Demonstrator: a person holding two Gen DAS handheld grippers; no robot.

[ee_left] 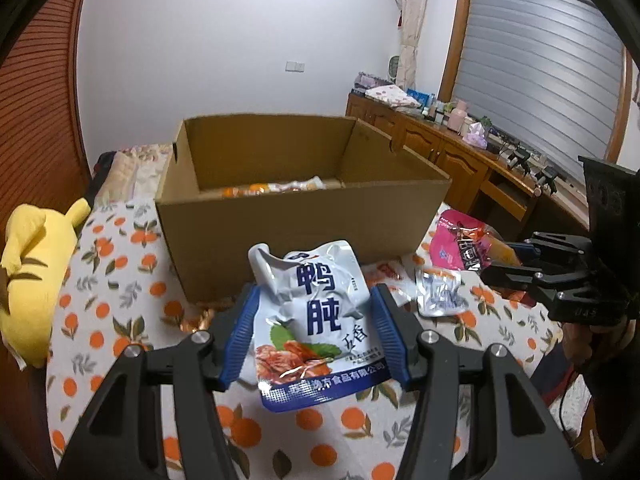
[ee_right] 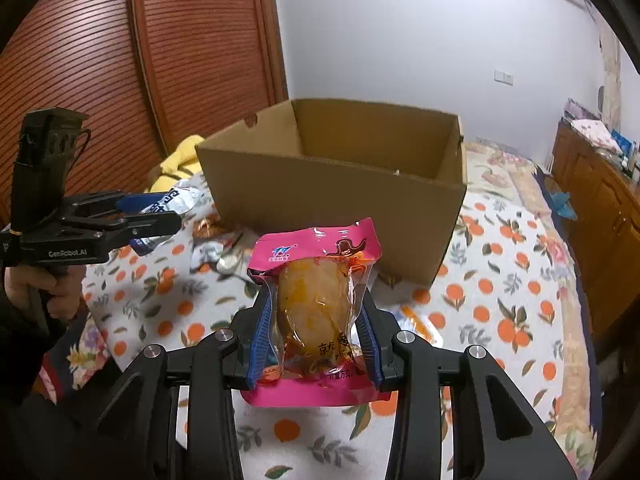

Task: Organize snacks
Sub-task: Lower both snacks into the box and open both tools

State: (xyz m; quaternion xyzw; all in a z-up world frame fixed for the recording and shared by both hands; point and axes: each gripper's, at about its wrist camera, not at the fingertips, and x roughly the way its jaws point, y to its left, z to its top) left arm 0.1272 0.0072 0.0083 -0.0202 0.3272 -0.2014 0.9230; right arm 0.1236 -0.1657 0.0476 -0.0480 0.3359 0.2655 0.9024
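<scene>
Left claw clamped on crinkled white-blue foil pouch, held above bed's orange-print sheet, just short of cardboard box. Right claw clamped on glossy pink packet with clear window, amber lump inside. Box open-topped, plain corrugated, few snacks on floor. Loose silver sachet on sheet between claws. Yellow plush toy left of box; wooden cabinet along right wall.

Both grippers – left gripper, right gripper – are black with blue ribbed pads, silver screws, white "GenRobot.AI" lettering.
</scene>
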